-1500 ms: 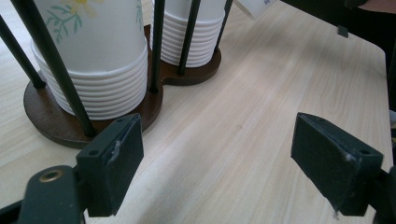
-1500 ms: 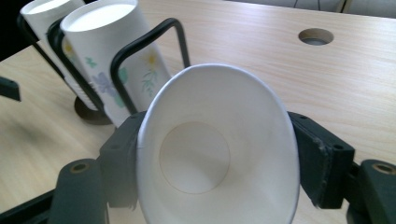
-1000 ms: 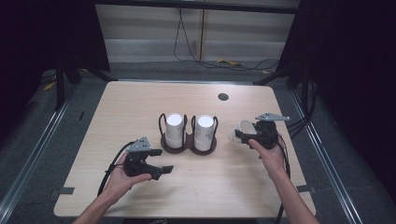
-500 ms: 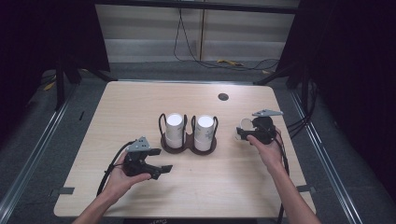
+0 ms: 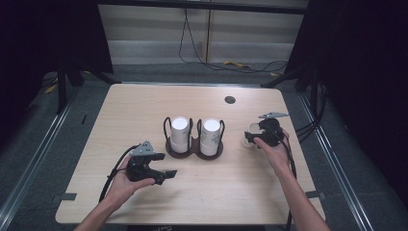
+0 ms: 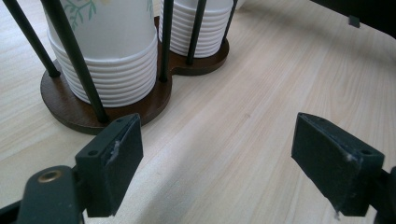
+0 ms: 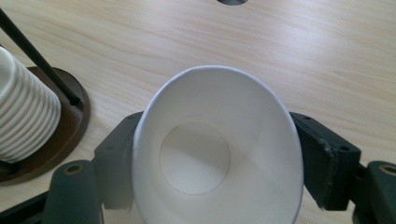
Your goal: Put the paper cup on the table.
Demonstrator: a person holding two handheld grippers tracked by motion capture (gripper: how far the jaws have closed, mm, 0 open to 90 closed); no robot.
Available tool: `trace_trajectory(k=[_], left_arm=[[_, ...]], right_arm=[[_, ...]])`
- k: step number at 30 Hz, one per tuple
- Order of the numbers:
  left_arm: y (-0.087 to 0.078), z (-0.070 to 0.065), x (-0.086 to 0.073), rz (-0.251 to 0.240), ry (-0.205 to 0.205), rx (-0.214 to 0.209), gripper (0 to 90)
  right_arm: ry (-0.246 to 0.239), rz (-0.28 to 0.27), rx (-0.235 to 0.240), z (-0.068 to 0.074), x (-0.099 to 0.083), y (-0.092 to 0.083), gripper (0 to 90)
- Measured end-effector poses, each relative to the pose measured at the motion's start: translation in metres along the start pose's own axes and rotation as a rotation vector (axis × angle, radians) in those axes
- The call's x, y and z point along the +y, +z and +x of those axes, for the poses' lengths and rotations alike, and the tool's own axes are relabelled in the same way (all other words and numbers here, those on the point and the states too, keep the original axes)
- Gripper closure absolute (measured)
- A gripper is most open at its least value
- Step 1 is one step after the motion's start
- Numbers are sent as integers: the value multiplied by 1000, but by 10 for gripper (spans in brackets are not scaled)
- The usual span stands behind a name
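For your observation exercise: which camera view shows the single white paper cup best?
The right gripper view: the white paper cup faces the camera, showing its open mouth and inner bottom. The high view shows it small. The left gripper view adds nothing.

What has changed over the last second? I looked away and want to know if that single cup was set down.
The right gripper carried the paper cup a little lower toward the table, and its jaws have just been opening, with the cup between them, mouth toward the camera and squeezed oval. The left gripper kept its place, open and empty. The cup holder and its two stacks are unmoved.
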State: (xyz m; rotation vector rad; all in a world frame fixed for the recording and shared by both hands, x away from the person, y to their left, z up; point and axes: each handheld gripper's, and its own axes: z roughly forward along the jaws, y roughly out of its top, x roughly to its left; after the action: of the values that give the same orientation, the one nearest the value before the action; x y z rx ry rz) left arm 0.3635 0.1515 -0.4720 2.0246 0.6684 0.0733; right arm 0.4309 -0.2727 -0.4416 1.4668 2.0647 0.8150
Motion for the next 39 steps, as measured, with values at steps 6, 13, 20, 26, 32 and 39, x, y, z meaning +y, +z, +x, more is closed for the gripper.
trace_trajectory(k=[6, 13, 20, 26, 32, 39], left_arm=[[0, 1, 0, 9, 1, 3, 167], [1, 1, -1, 10, 0, 1, 167], [2, 2, -2, 17, 3, 5, 167], [1, 3, -2, 18, 0, 6, 167], [2, 3, -2, 23, 2, 6, 167], [2, 3, -2, 19, 1, 6, 167]], right_arm=[[6, -9, -1, -1, 1, 4, 234], [-7, -23, -15, 3, 2, 9, 223], [6, -25, -8, 3, 1, 13, 207], [16, -23, -2, 2, 0, 17, 181], [33, -29, 7, 1, -1, 17, 137], [42, -27, 16, 1, -2, 16, 138]])
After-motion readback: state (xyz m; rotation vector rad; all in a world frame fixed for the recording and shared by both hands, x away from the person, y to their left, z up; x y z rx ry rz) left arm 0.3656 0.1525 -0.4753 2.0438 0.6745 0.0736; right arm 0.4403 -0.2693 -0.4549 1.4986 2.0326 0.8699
